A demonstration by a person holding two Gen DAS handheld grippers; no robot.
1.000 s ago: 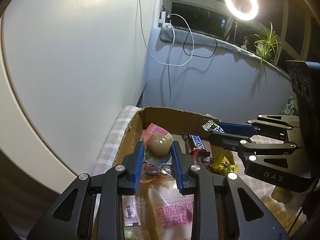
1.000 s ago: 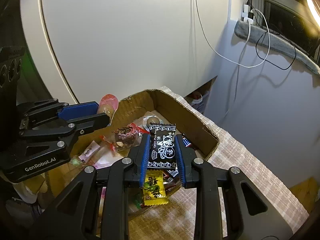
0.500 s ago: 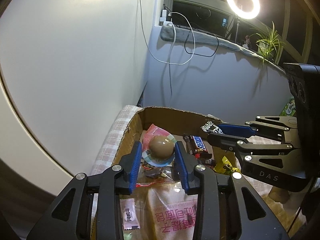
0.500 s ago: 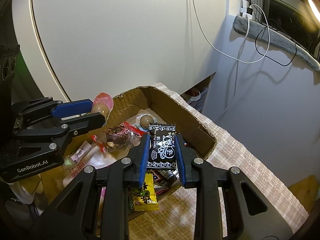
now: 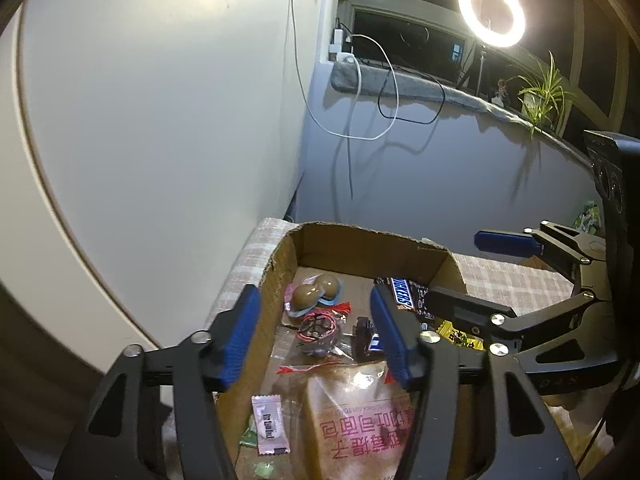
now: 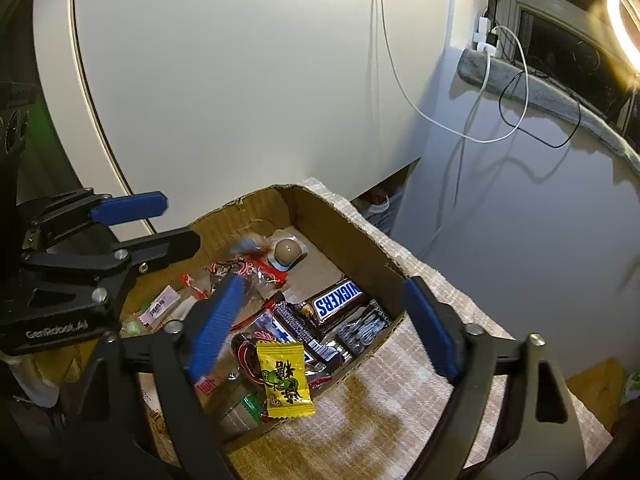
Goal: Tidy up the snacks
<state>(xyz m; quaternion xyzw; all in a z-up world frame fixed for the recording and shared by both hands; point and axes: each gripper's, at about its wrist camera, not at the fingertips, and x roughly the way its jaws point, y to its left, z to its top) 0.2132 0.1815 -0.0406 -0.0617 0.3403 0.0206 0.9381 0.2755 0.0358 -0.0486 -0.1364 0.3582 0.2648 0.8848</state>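
Egg pack (image 5: 306,295) and black sachet (image 6: 362,330) now lie in cardboard box (image 5: 364,246) w/ other snacks; left gripper (image 5: 314,332) and right gripper (image 6: 320,322) jaws just opened, both empty — drop step done, next: fetch another snack.

Setting: a room in a home, lit at night. Evidence: dark window (image 5: 404,36) behind a grey padded sill (image 5: 420,88) with a potted spider plant (image 5: 544,96), a lit ring light (image 5: 491,11) on a stand, and chargers with white and black cables (image 5: 384,96) trailing down the wall. A checked cloth (image 6: 400,400) covers the surface under a torn cardboard box (image 6: 344,240) of snacks
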